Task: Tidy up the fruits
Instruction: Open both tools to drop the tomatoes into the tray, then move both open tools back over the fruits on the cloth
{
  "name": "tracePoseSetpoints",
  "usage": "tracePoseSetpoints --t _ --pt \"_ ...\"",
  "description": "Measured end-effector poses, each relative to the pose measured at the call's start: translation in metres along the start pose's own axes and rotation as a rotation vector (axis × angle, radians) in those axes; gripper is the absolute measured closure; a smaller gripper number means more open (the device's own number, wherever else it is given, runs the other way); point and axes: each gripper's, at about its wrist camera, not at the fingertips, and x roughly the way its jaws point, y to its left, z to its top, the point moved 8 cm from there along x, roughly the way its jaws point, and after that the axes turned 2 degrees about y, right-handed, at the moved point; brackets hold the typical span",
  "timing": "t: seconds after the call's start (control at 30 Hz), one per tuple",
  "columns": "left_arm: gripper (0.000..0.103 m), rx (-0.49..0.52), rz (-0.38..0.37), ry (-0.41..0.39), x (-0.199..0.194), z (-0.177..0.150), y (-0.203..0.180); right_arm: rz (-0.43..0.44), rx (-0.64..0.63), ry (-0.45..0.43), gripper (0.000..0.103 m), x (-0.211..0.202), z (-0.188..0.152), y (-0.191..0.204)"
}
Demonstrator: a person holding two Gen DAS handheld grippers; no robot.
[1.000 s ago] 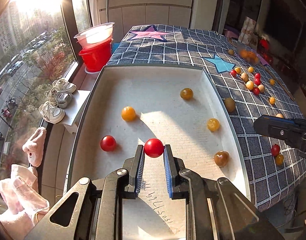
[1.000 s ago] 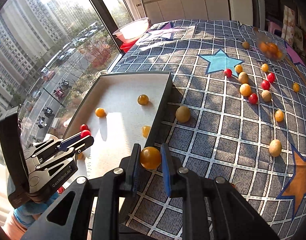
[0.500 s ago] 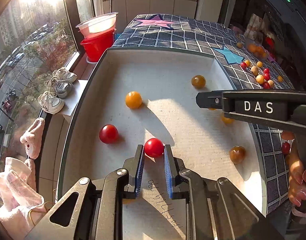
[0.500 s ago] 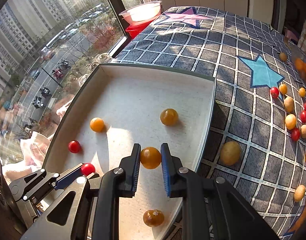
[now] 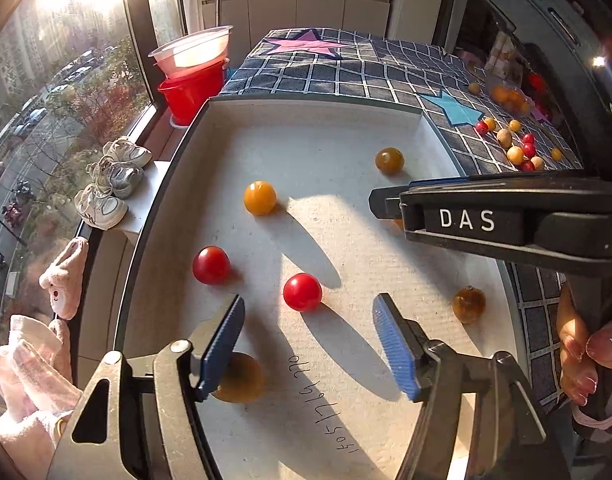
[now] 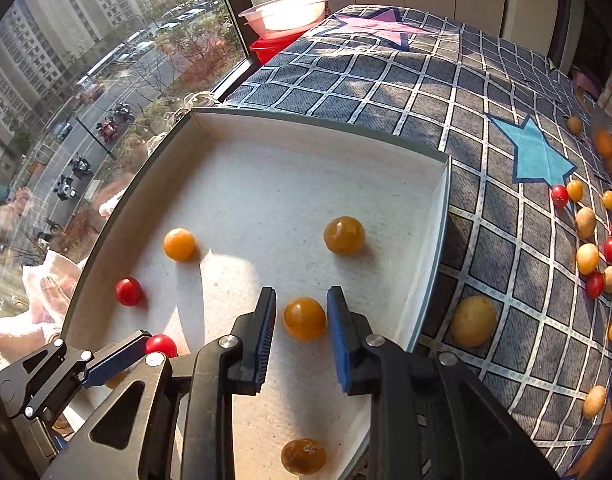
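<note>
My left tongs [image 5: 308, 334] have just been spreading, and the red tomato [image 5: 302, 291] lies free in the white tray [image 5: 346, 116] just past their tips. My right tongs [image 6: 301, 334] have just been parting too; the orange tomato [image 6: 304, 318] sits between the pads with gaps either side. Beyond the tray's right wall, more fruits [image 6: 588, 258] dot the checked cloth [image 6: 386, 80] on the surface. Past its far corner stands a red bucket [image 5: 191, 92].

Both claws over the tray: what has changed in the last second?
The left claw has just opened, releasing the red tomato onto the tray. The right claw carried its orange tomato in from over the cloth and has just opened; pads look clear. The other tray fruits stayed put.
</note>
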Motion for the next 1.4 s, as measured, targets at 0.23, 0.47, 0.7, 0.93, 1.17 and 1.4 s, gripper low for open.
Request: tracePoseSetpoints --t 0.23,0.47,0.7,0.93,1.17,1.4 --pt "0.020 -0.001 -0.012 -0.003 -0.004 -0.002 -0.003 0.025 0.021 -0.070 0.034 -0.028 0.006 -0.002" --pt "0.020 -0.009 -0.014 0.000 -0.011 -0.003 -0.007 0.040 0.078 -0.130 0.020 -0.058 -0.001 -0.018" --pt "0.020 0.025 -0.012 -0.019 -0.022 0.003 -0.022 0.024 0.150 -0.146 0.020 -0.082 -0.031 -0.059" --pt "0.020 0.081 -0.037 -0.039 -0.035 0.009 -0.055 -0.040 0.267 -0.137 0.020 -0.098 -0.078 -0.123" --pt "0.020 0.182 -0.080 -0.059 -0.048 0.012 -0.105 -0.106 0.403 -0.141 0.020 -0.114 -0.120 -0.190" --pt "0.020 0.336 -0.101 -0.035 -0.047 -0.004 -0.170 -0.132 0.459 -0.151 0.020 -0.123 -0.144 -0.221"
